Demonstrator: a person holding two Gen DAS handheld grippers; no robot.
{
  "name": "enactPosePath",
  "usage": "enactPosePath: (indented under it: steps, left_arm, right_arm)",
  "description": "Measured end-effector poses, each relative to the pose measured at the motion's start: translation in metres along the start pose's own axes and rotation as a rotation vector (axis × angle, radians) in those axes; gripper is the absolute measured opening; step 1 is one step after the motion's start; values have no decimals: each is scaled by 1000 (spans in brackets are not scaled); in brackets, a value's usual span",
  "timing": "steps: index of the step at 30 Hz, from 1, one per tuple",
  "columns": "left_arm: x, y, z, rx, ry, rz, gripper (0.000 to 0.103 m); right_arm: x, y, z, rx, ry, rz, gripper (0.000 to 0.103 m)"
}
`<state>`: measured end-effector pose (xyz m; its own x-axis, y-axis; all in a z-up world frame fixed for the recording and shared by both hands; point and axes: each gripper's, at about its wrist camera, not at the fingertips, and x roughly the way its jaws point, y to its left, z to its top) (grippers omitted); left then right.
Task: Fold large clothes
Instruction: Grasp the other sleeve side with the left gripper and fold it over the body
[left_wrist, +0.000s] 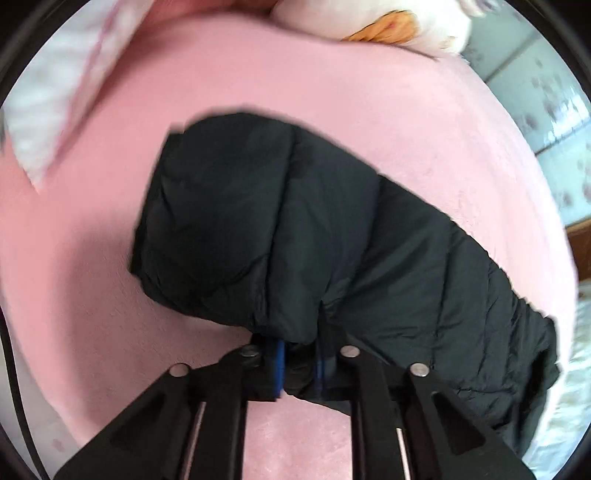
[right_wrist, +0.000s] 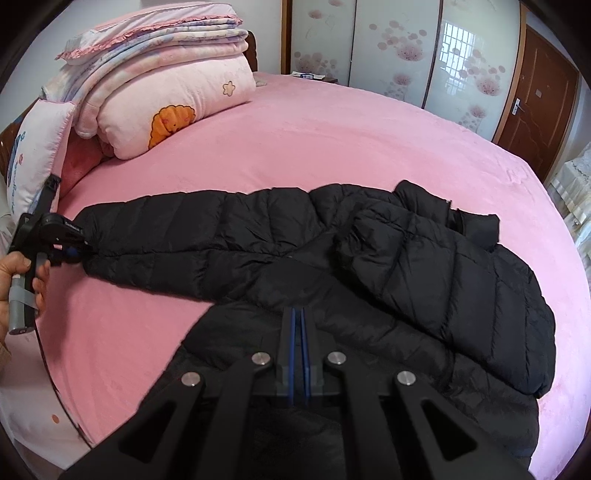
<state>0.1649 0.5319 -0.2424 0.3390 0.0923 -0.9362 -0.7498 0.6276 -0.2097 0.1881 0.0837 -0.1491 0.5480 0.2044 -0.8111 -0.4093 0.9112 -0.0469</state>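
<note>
Left gripper (left_wrist: 299, 363) — on jacket sleeve (left_wrist: 258, 221)

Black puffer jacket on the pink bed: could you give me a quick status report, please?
Left gripper shut on black quilted puffer jacket sleeve cuff. Right gripper shut over jacket body. One sleeve folded in. Nothing blocking on pink bed.

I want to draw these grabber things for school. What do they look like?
Each grabber is black plastic. The right gripper has two flat fingers with thin blue pads on the inside, and slanted black arms joined by round silver pins. The left gripper has a chunky black body with small white lettering, blue at its tips, and a grey handle wrapped in grey tape.
</note>
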Motion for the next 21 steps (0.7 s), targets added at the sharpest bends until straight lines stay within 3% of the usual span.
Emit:
enactPosePath:
  steps: [4,8,10,15,17,21]
  left_arm:
    - [-40,-31,-12,106,-181,37,5]
    - [-94,-80,-32,216,-324,-39,5]
    - [-123,-119,-51,298,-370,-120,5]
    - [-177,-208,-110,479,-395,-344,6]
    - [-183,-245,-126,557,-382,-397,6]
    - [-174,-306,-190,708,-313,-470,6]
  right_arm:
    - [-5,-17,-13,10,-7,-14,3]
    - [-14,-42,-27,51,-13,-30,3]
    - [-19,-55,-34,75,-19,-37,3]
    - [-35,-105,-58,173,-26,-57,3]
    - [-40,-126,-65,221,-26,-55,3]
    - [-47,-163,-78,271,-39,-101,3]
